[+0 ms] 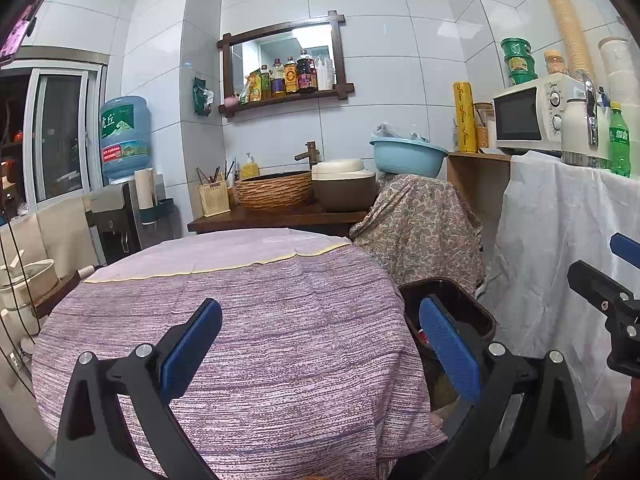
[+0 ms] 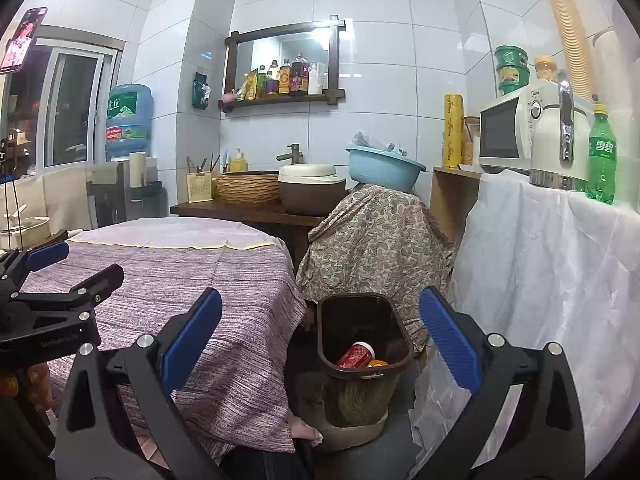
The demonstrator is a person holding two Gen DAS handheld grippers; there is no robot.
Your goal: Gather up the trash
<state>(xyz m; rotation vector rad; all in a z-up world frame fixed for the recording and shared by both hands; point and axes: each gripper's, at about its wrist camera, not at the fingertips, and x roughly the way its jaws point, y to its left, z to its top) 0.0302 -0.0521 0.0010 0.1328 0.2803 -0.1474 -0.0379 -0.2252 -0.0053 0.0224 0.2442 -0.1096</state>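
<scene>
Right wrist view: the right tool [image 2: 320, 332] hangs spread and empty above the brown trash bin [image 2: 394, 316], which stands on the floor just beside the cloth-covered worktop [image 2: 180, 264]. A red can [image 2: 355, 355] lies inside the bin (with something yellow touching it). Left wrist view has the left tool [image 1: 320, 340] spread too, gripping nothing, over the worktop's purple cloth.
</scene>
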